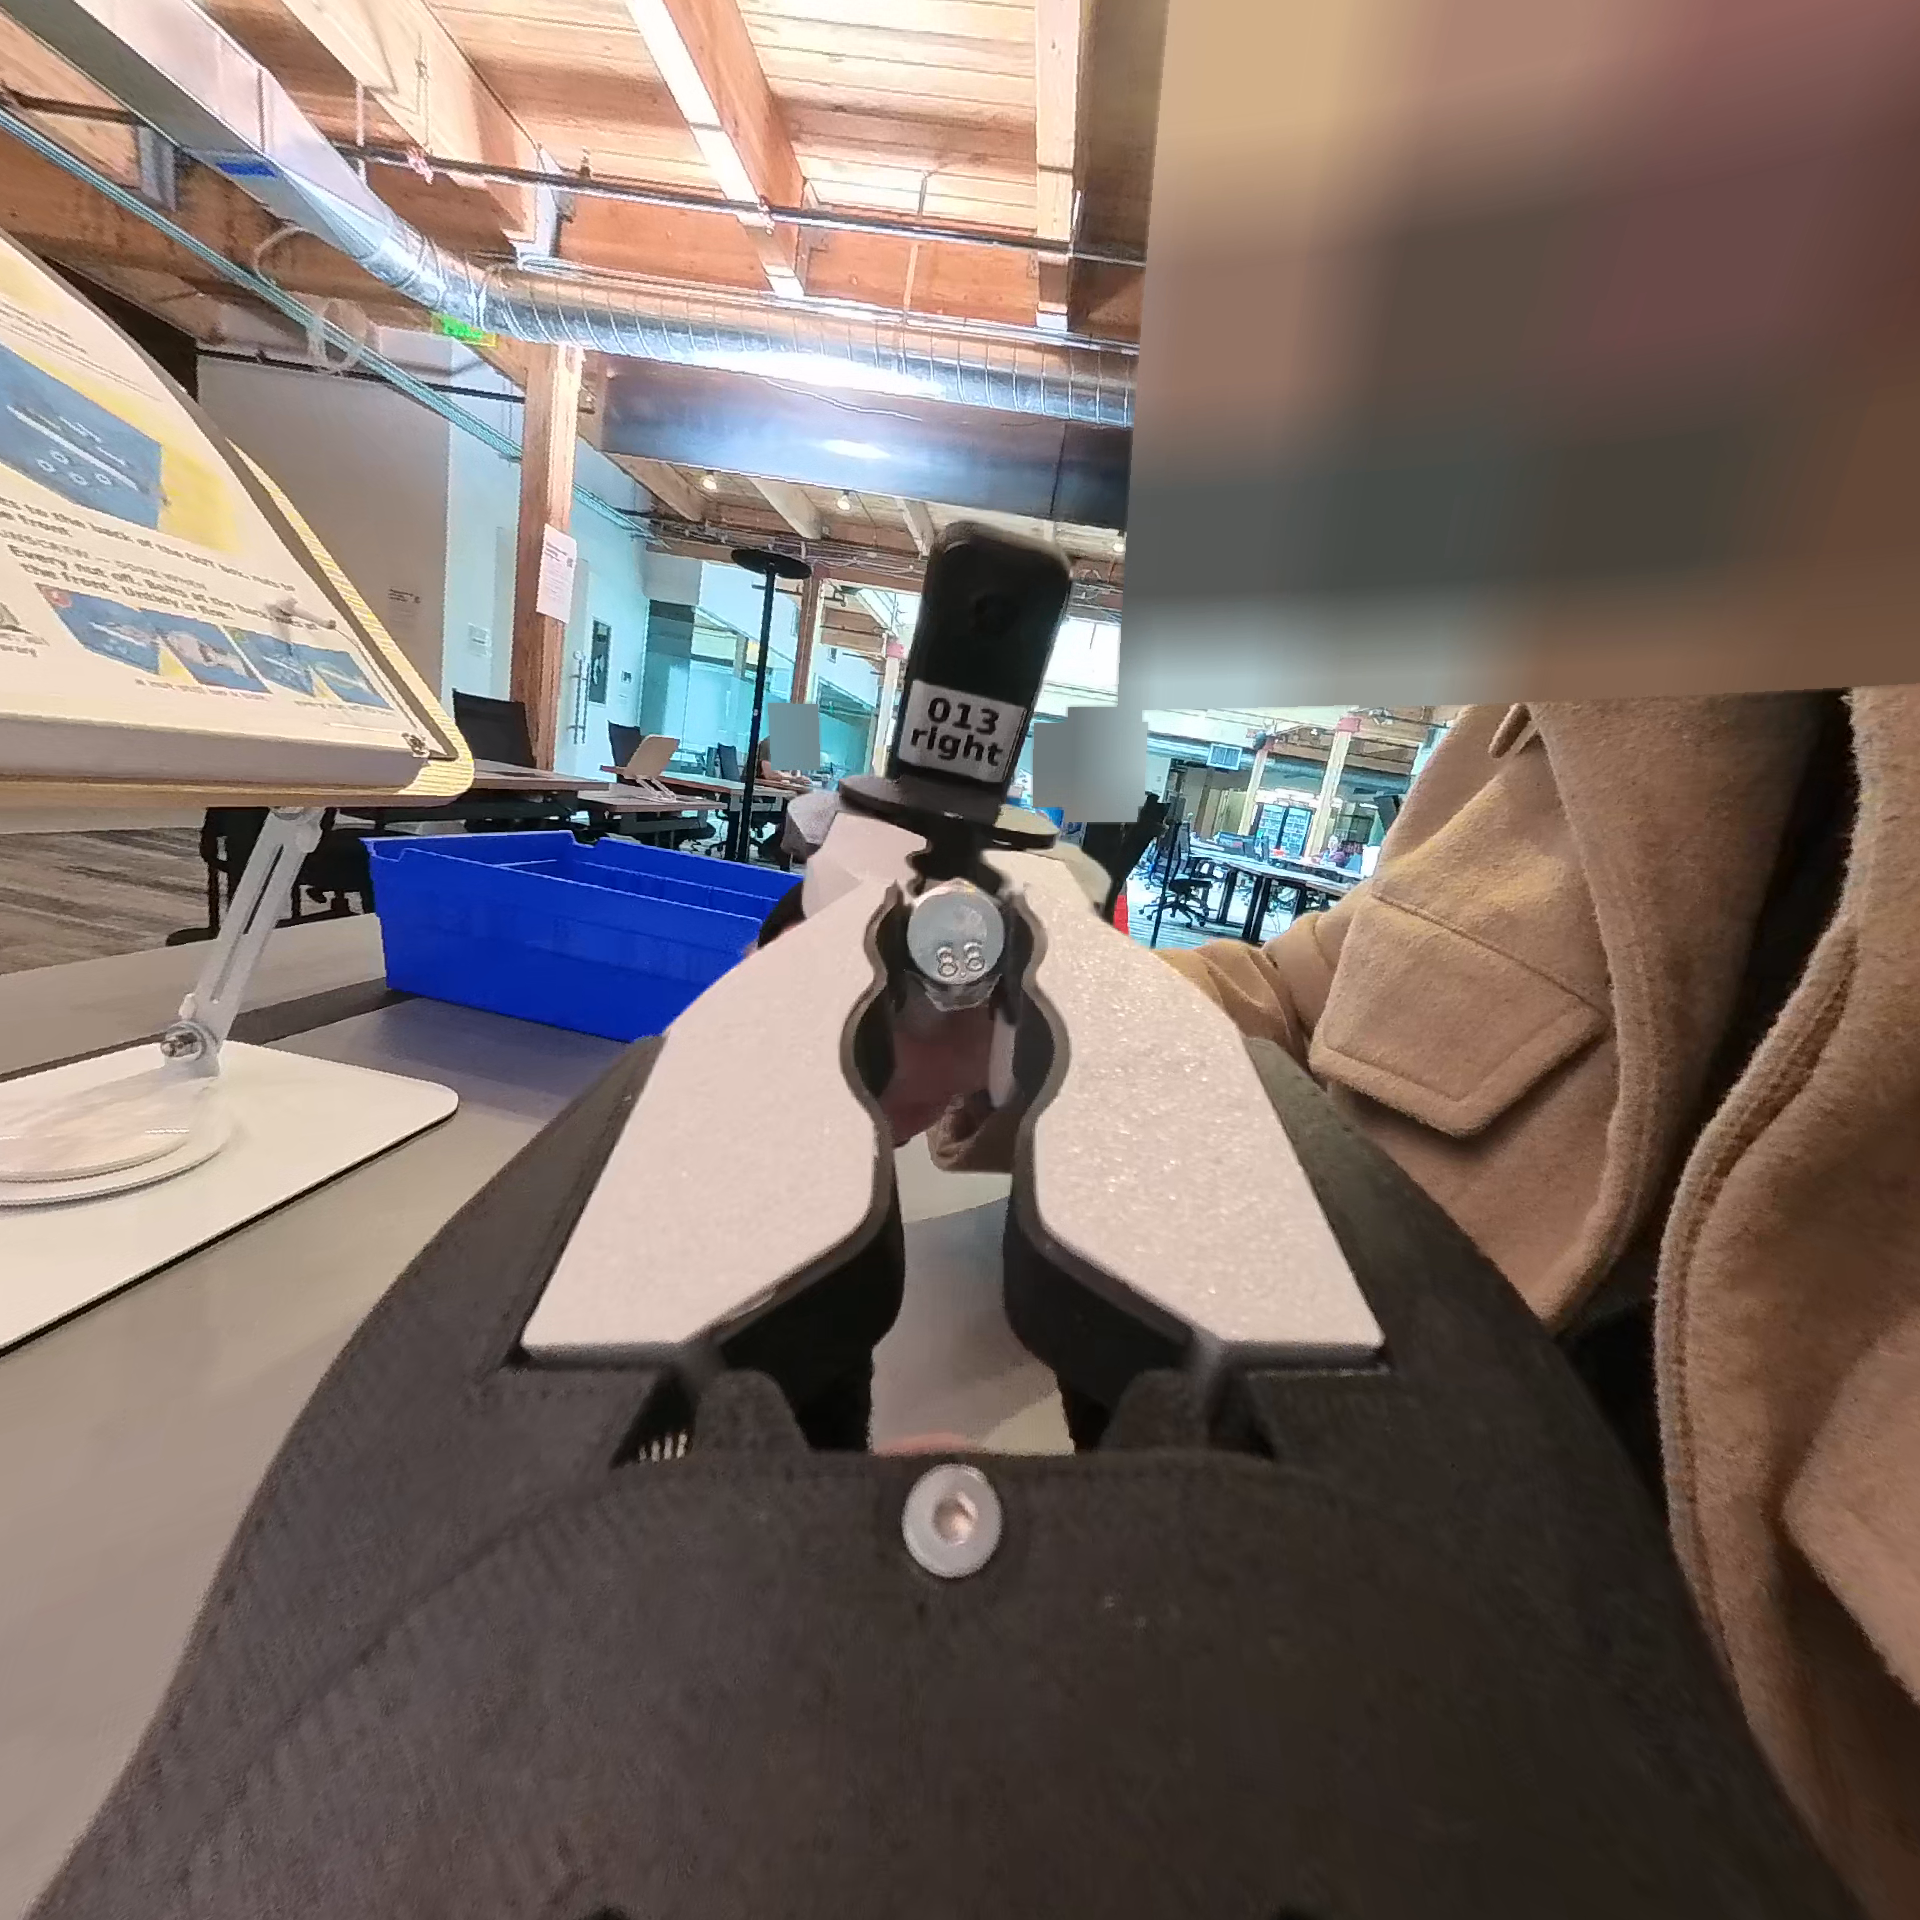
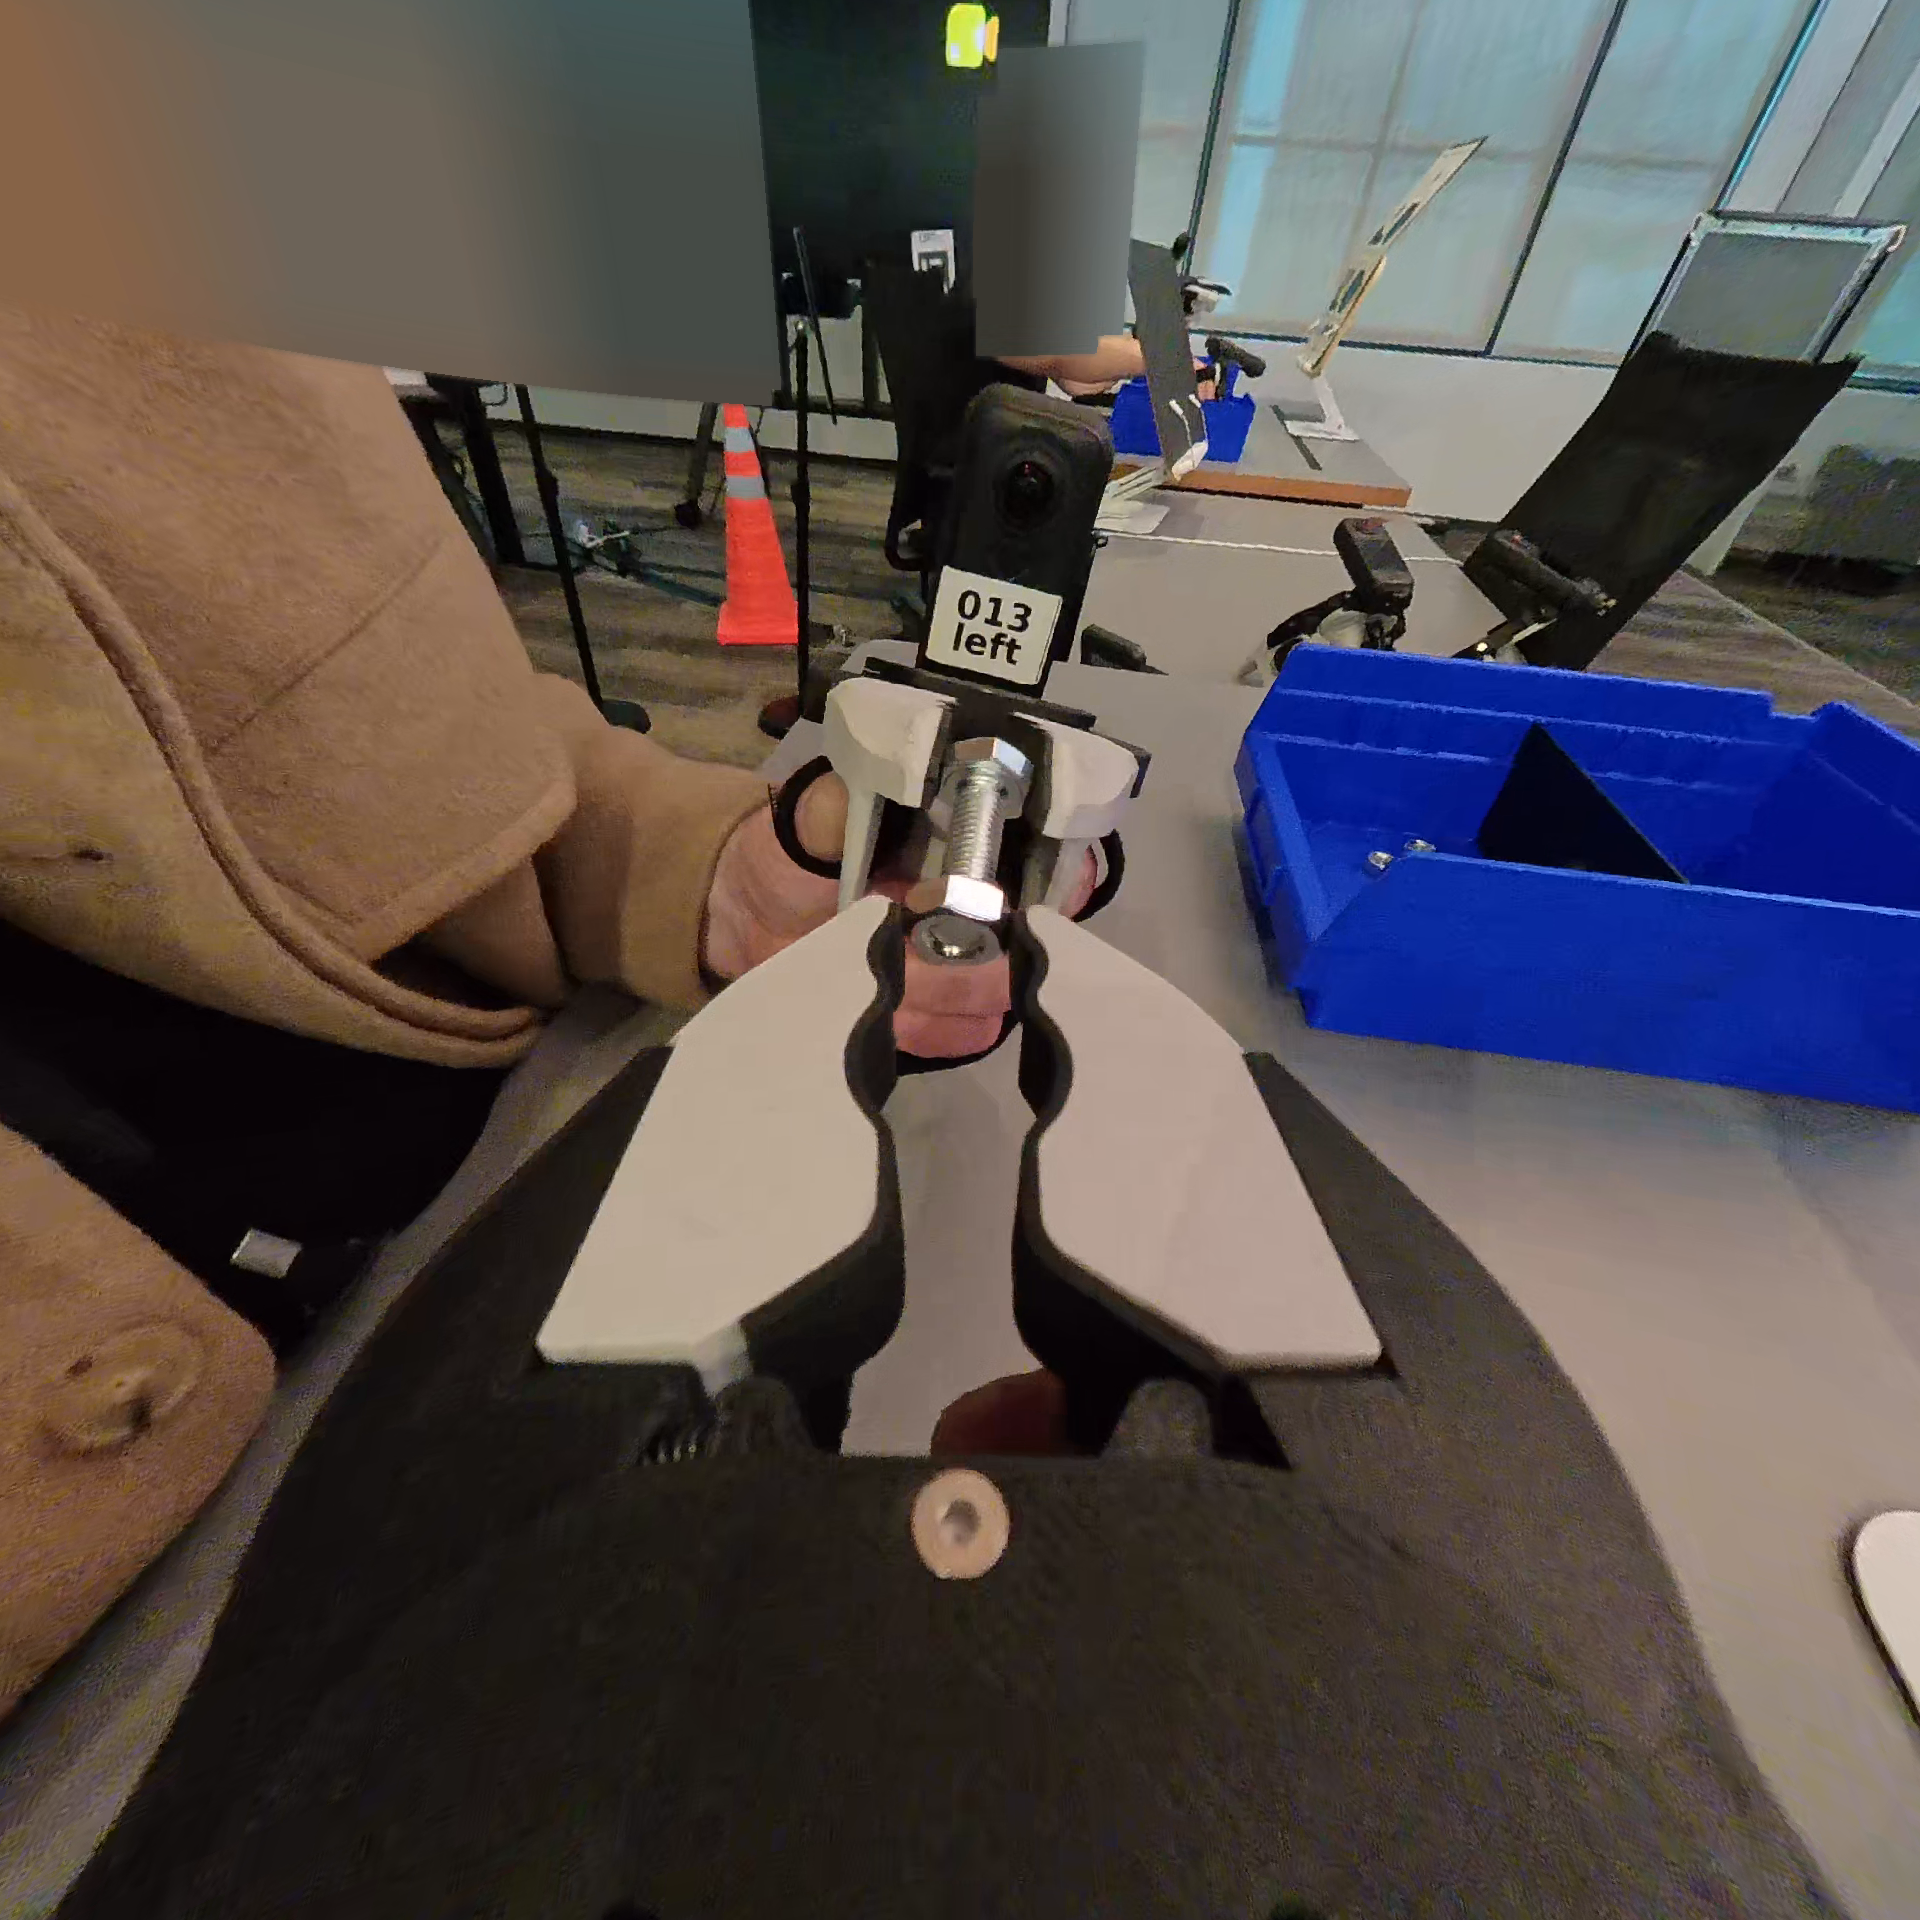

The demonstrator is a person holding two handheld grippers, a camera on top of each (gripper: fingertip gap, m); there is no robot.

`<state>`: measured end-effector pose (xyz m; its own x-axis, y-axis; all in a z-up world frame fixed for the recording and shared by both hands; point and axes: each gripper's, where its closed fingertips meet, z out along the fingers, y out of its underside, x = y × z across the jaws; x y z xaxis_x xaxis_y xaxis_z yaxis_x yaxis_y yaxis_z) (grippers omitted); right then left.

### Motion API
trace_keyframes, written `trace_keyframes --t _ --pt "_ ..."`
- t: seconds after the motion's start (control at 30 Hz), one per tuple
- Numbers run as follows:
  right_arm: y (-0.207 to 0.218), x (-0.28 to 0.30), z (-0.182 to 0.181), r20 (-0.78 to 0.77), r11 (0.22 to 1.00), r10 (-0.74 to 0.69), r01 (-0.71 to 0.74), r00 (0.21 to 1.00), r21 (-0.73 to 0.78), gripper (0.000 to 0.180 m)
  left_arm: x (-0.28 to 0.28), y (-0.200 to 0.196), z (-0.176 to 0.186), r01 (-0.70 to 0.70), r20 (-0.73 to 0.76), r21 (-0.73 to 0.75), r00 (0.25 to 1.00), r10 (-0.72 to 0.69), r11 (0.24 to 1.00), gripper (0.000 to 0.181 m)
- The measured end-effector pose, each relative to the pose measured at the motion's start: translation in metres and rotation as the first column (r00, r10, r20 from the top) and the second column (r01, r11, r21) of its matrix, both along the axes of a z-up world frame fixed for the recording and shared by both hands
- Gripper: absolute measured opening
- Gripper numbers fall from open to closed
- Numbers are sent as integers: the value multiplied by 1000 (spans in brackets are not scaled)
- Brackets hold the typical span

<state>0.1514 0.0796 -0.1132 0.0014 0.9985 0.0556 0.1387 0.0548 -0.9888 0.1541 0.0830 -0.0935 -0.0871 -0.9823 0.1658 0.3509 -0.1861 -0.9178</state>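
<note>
Silver bolt [image 2: 971, 821] bridges both tongs above the grey counter [image 2: 1558, 1247]: left tongs [image 1: 954, 940] clamp its head, right tongs [image 2: 956, 935] grip the nut [image 2: 971, 896] near the tip, blue bin [image 2: 1558, 935] nearby

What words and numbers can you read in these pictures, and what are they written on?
I can't read writing out, but here is where it sits.
White label on the camera atop the right gripper: clear print.
White label on the camera atop the left gripper: clear print.
Instruction sheet on the stand: partly blurred.
Bolt head, in the left gripper: tiny stamped marks.
Paper on the far post: too small.
</note>
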Motion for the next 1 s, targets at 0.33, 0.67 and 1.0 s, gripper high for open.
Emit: trace_keyframes --t 0.33,0.67,1.0 --pt "0 -2 0 30 1000 8 -8 1000 12 18 2 -1 -2 0 -20 32 1000 1 999 17" --pt "-2 3 -1 118 999 33 -37 992 36 18 11 -9 -12 5 -121 117 993 9 993 24" --pt "-7 13 -6 173 996 83 -85 981 2 18 12 -10 -18 -9 -180 172 983 40 985 18"
